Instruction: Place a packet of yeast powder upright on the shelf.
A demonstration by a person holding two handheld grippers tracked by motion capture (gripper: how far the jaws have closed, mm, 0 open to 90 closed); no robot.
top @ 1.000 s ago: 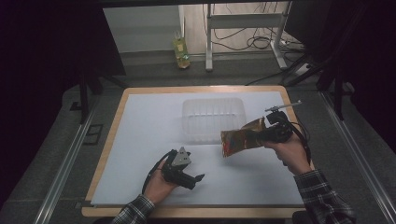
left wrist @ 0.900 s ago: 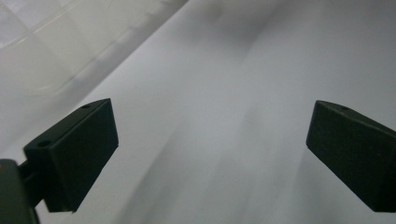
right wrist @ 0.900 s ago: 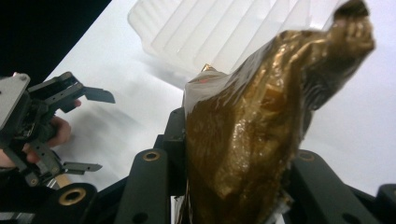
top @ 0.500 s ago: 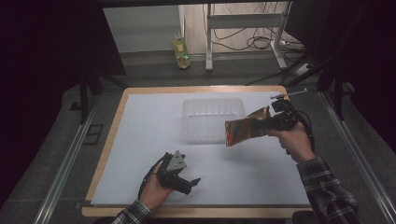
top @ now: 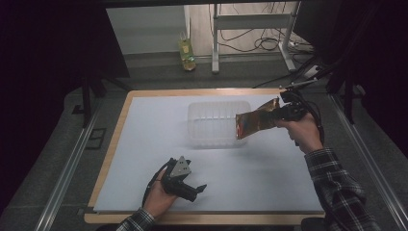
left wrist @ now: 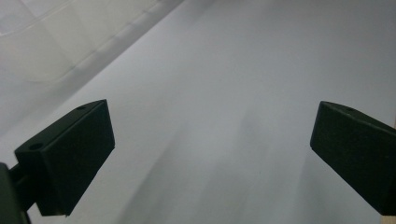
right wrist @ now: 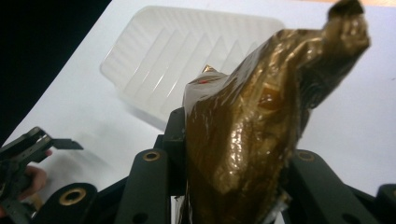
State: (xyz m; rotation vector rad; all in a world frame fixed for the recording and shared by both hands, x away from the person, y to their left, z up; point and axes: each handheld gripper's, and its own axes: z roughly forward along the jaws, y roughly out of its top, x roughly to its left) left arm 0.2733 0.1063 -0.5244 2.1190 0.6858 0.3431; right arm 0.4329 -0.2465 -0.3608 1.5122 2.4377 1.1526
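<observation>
A shiny gold-brown foil packet (top: 254,123) hangs in the air at the right end of a clear ribbed plastic tray (top: 216,126), with my right gripper (top: 284,113) shut on its end. In the right gripper view the packet (right wrist: 252,130) sits squeezed between the jaws, and the tray (right wrist: 187,56) lies beyond it. My left gripper (top: 192,188) rests low on the white sheet near the front edge, open with nothing in it. In its own view the two pads (left wrist: 70,158) stand wide apart over bare sheet, with the tray's corner (left wrist: 42,42) at the upper left.
A white sheet (top: 144,144) covers a wood-edged table (top: 113,144). Dark floor surrounds it. Beyond the far edge stand a yellow-green bottle (top: 186,54), a metal stand's legs (top: 288,53) and loose cables. Metal rails run along both sides.
My right gripper has carried the packet up and away, toward the tray's right end. The left gripper has stayed near the front edge, shifting slightly.
</observation>
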